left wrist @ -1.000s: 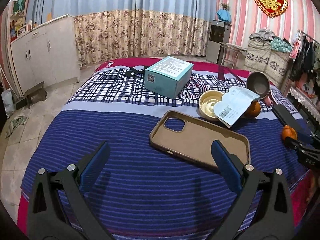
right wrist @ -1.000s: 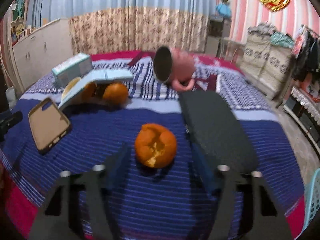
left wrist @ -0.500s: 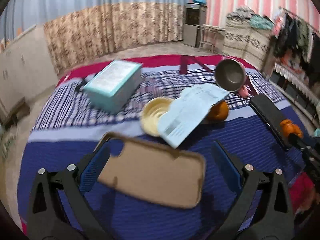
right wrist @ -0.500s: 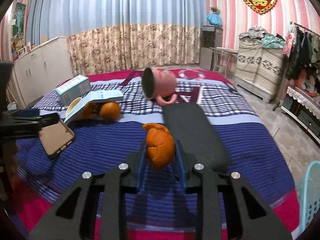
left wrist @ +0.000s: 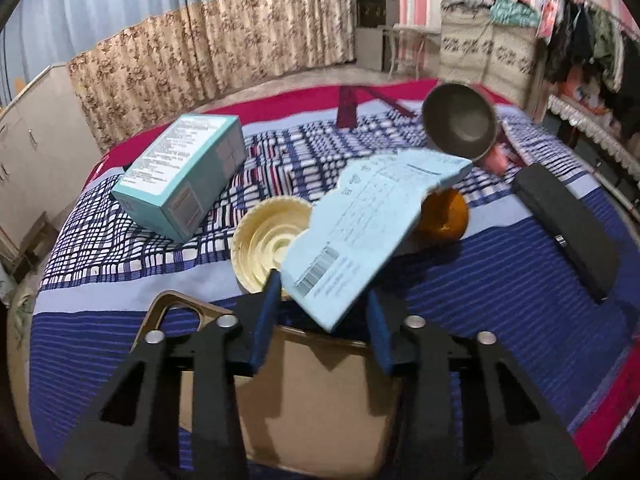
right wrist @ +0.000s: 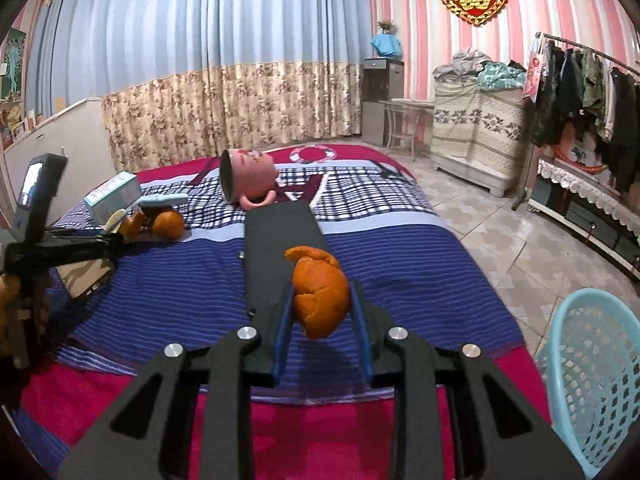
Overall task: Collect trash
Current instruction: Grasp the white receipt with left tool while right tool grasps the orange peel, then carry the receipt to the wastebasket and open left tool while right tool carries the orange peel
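Blue basket (right wrist: 596,376) contents unseen; right tool (right wrist: 320,320) pinching orange peel (right wrist: 320,300); left tool (left wrist: 320,316) narrowing around paper (left wrist: 360,236).

Box (left wrist: 182,174) far left on the bed (left wrist: 460,300), bowl (left wrist: 272,240) right of it, paper sheet (left wrist: 368,228) overlapping bowl and orange (left wrist: 444,216), mug (left wrist: 460,122) behind them, flat case (left wrist: 568,224) at right, phone case (left wrist: 320,400) nearest, basket (right wrist: 596,376) on the floor right of the bed.

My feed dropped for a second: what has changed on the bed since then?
The right gripper closed on the orange peel and lifted it. The left gripper has just been closing around the paper slip's corner. The box, mug and phone case stayed.
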Demonstrator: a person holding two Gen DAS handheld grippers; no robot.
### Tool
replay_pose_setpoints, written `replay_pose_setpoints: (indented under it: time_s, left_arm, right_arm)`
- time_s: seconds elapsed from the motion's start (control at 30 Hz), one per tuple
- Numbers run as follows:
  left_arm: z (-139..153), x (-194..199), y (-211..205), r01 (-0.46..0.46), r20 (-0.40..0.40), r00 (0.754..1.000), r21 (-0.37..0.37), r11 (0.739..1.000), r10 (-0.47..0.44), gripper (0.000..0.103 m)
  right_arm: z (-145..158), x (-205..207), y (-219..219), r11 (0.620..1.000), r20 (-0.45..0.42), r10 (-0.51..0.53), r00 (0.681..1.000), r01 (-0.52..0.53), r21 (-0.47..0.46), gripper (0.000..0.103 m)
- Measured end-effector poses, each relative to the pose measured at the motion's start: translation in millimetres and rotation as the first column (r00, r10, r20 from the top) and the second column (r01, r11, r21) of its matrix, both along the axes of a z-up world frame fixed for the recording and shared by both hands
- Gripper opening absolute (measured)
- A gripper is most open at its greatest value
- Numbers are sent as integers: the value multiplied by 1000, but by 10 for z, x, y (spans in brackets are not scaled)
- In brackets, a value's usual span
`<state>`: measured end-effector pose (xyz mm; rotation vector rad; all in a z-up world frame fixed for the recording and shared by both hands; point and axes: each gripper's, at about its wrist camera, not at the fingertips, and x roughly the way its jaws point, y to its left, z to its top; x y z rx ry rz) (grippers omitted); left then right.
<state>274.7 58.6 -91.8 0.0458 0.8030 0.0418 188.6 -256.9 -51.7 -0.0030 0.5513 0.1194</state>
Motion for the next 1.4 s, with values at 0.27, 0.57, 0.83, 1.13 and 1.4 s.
replay_pose_setpoints:
  time_s: [0.27,0.57,0.83,1.13,1.4]
  left_arm:
    - [181,-145,-57,27,58,998,-11,1000,-26,5]
    - [463,-297,-421,107,141,984,18,994,-108,1]
    - [398,-214,-532,139,106,985,-35,990,-135,1]
    - [369,17,-668,133,99,987,-24,991,-130,41]
    - [424,20,-762,149,137,980,-38,988,-143,6]
  right_arm:
    - [49,-82,-220,999,19,-43,999,42,29,28]
    - [156,-292,-531,993,52,-112,992,109,43,28]
    - [140,-413,-760,986,47,-157,986,154,59,28]
    - [89,-409,-847,982,36,-182,983,180,58,28]
    - [39,-414,-952,978,32,-202,979,200,58,28]
